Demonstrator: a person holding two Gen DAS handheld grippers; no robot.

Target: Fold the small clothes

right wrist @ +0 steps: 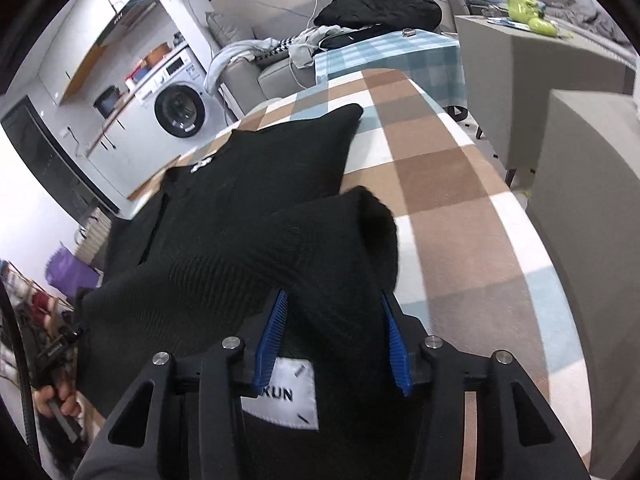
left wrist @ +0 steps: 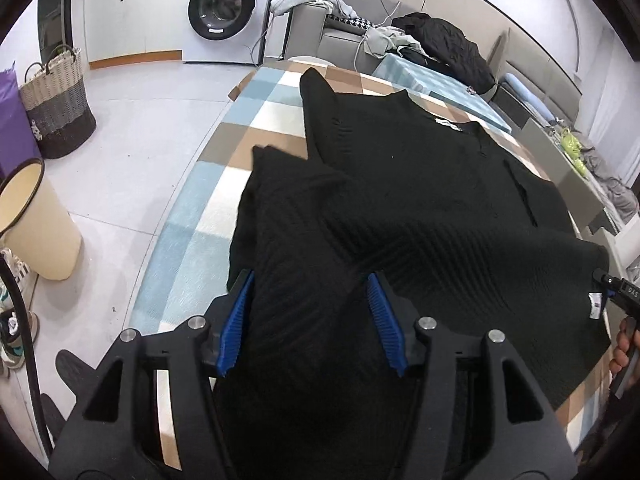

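A black ribbed knit sweater [left wrist: 420, 184] lies on the checked tablecloth [left wrist: 256, 104], its near hem lifted. My left gripper [left wrist: 310, 312] has the left hem corner bunched between its wide-set blue pads. My right gripper [right wrist: 334, 332] has the right hem corner between its blue pads, a white "XUN" label [right wrist: 282, 396] showing just below. The sweater [right wrist: 248, 204] stretches taut between both grippers. The right gripper's tip also shows at the right edge of the left wrist view [left wrist: 612, 286]. A sleeve [right wrist: 368, 224] folds over near the right gripper.
The table [right wrist: 460, 208] carries the checked cloth. A washing machine [left wrist: 228, 8], woven basket [left wrist: 56, 100] and cream bin [left wrist: 32, 220] stand on the floor at left. A grey sofa with piled clothes [left wrist: 436, 44] is behind. Grey furniture [right wrist: 592, 200] stands at right.
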